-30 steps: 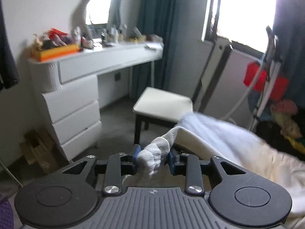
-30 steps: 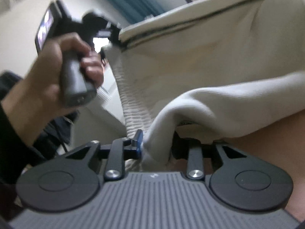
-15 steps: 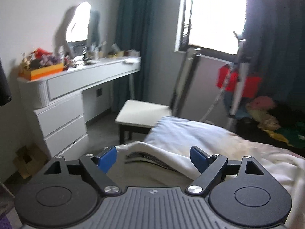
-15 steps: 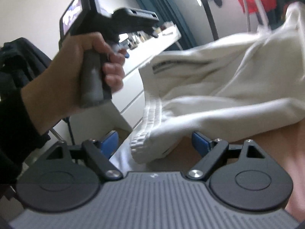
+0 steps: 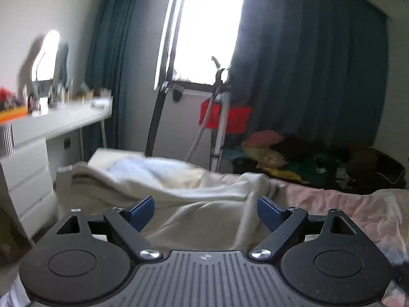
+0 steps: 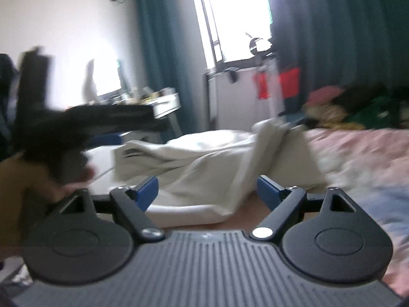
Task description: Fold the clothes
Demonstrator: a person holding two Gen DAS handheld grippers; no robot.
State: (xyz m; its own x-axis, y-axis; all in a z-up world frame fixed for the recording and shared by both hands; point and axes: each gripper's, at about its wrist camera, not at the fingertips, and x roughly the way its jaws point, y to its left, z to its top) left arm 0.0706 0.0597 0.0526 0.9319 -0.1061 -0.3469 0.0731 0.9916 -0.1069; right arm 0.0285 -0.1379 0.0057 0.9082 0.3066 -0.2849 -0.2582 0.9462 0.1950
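- The cream garment point(image 5: 194, 192) now lies loose on the pink bedspread point(image 5: 345, 204), in the middle of the left wrist view, rumpled, with one layer thrown over another; a second ago each gripper clenched a ribbed edge of it.
- Left gripper point(image 5: 204, 208): released, its jaws opening wider; cloth shows behind the gap, but the blue pads do not press it. A second ago it pinched a ribbed cuff.
- Right gripper point(image 6: 206, 190): released, blue pads wide apart, nothing pinched; the garment sits beyond them in mid frame.
- Both grippers have drawn back since then, and more of the room shows.
- My reading: one fold has been laid and let go. The heap looks uneven, so smoothing or another fold likely remains.
- Count: one cream garment, two grippers, one hand point(image 6: 38, 179) at left in the right wrist view, blurred, holding the other gripper's handle.
- Around it: one bright window point(image 5: 212, 25), dark curtains either side, one white dresser point(image 5: 30, 148) at left, and a pile of coloured clothes point(image 5: 294, 158) at right, too jumbled to count.
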